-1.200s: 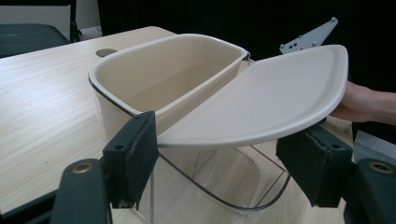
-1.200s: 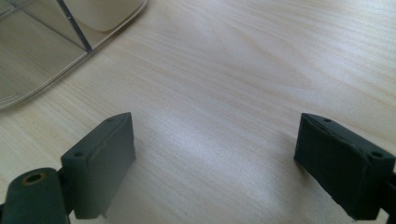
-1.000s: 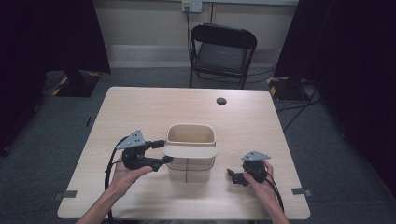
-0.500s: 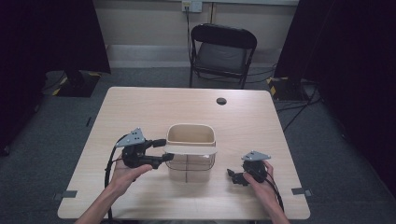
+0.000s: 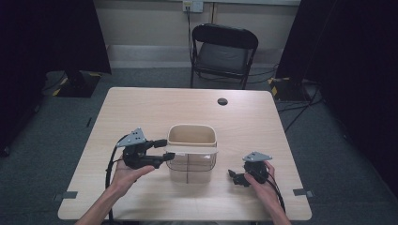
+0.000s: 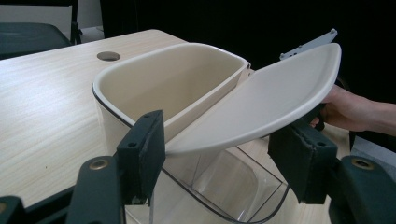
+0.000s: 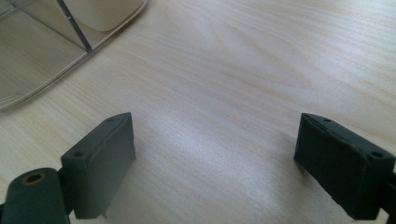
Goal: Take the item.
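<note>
Jaws of the left gripper [image 6: 224, 158] are seen spread wide in the left gripper view, with the edge of a cream lid [image 6: 266, 102] lying in the gap between them. No pad is seen pressed against the lid; whether either pad touches it cannot be told. Beyond the jaws, the lid is seen tilted, its far end raised, over a clear-walled container [image 6: 219, 186]. A cream inner tub [image 6: 173, 84] is seated in the container's top, open and empty, just beyond the left-hand jaw. Farther off, past the lid's far end, a hand [image 6: 348, 109] and the grey plate of the other gripper are seen.

Jaws of the right gripper [image 7: 224, 163] are likewise spread wide, with nothing between them but the bare bench [image 7: 233, 79]. A corner of the clear container [image 7: 42, 51] lies well beyond the left-hand jaw, apart from it.

From the high view, the left gripper [image 5: 159, 151] is held at the container's [image 5: 191, 161] side, jaws pointed toward it; the right gripper [image 5: 237, 177] is held low over the bench [image 5: 155, 108] on the container's opposite side, near but apart. A dark round hole [image 5: 222, 101] is set in the bench's far part. A black folding chair [image 5: 224, 52] stands on the floor beyond the bench.
</note>
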`<state>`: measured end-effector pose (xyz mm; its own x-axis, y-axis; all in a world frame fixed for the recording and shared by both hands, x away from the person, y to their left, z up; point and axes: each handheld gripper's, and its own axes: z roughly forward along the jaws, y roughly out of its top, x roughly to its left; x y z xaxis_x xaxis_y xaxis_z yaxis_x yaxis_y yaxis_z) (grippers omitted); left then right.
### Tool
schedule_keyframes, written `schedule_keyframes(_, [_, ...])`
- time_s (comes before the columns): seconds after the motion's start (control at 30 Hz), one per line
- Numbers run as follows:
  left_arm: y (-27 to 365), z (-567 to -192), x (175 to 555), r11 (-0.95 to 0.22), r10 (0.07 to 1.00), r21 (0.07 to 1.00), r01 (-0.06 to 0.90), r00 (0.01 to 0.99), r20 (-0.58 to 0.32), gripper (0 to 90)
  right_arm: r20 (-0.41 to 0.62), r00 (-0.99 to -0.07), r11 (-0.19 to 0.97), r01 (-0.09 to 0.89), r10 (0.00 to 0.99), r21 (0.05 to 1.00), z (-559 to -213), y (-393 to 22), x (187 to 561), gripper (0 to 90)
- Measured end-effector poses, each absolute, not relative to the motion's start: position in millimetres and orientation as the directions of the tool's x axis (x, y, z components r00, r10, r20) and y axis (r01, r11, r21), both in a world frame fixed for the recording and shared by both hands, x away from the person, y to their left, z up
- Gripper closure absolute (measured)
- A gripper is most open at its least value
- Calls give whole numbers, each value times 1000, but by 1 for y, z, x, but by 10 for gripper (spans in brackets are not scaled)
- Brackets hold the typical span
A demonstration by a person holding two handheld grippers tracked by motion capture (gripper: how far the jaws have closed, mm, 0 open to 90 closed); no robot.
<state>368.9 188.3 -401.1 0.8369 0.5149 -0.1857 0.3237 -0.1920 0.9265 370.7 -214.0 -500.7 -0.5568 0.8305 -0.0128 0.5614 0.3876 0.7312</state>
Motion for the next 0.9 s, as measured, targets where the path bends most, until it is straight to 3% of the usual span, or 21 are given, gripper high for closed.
schedule_keyframes(0.9, [184, -392, 369, -214, 481, 928, 303, 860, -170, 421, -13, -557, 387, 561, 831, 731, -501, -214, 371, 114])
